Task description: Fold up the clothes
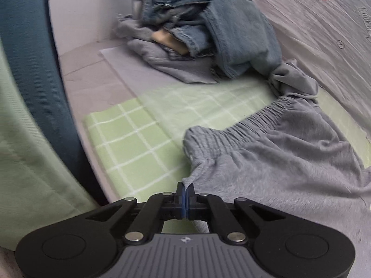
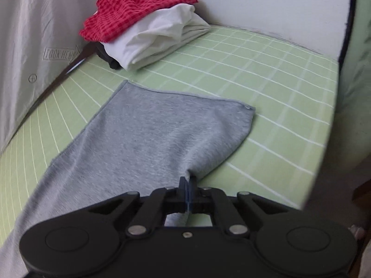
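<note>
Grey marl jersey shorts with elastic waistband [image 1: 266, 162] on green checked bed sheet [image 1: 129, 139]: soft, limp, light; left gripper [image 1: 185, 188] clamped on waistband-end edge, right gripper [image 2: 187, 181] clamped on hem-end edge near bed's front edge; both holds judged sound

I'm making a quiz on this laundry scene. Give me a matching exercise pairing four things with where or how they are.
1. grey sweatpants
2. red checked garment
3. jeans
4. white folded cloth

A. under the red garment
B. pinched by both grippers
C. top of the right-view stack
D. in the pile by the wall, left view

Pairs: 1-B, 2-C, 3-D, 4-A
</note>
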Tool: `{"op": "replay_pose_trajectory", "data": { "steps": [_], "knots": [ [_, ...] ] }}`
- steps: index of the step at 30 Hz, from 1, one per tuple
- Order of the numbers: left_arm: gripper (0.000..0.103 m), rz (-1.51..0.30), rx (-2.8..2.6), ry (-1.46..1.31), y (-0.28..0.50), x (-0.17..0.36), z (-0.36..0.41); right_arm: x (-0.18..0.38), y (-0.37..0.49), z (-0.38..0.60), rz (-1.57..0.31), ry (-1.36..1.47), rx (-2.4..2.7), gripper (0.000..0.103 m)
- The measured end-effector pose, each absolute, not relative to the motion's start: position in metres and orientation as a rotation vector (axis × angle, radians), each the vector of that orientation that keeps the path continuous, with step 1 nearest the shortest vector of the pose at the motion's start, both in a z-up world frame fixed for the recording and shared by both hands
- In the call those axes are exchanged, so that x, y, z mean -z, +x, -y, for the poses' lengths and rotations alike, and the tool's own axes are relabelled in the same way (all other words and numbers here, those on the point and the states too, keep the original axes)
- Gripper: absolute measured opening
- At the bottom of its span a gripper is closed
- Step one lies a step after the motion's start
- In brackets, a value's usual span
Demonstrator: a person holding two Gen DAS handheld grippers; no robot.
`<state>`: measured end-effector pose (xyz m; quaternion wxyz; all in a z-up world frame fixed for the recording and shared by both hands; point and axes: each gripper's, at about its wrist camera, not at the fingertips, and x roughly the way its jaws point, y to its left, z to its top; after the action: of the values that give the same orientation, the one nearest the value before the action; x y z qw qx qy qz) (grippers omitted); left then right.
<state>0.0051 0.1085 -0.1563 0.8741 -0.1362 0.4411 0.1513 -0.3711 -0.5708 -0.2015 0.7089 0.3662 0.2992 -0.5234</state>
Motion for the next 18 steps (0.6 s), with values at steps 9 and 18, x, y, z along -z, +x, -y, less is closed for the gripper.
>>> {"op": "replay_pose_trajectory", "data": {
  "steps": [9, 18],
  "knots": [
    [0.027, -0.974, -0.354, -0.245, -0.002, 0.157, -0.104, 0.197, -0.361, 0.563, -0.775, 0.734, 1.146, 0.017],
    [0.085, -0.9, -0.344, -0.135, 0.025, 0.122, -0.089, 0.175, -0.318, 0.556, -0.806, 0.567, 1.217, 0.103]
  ]
}}
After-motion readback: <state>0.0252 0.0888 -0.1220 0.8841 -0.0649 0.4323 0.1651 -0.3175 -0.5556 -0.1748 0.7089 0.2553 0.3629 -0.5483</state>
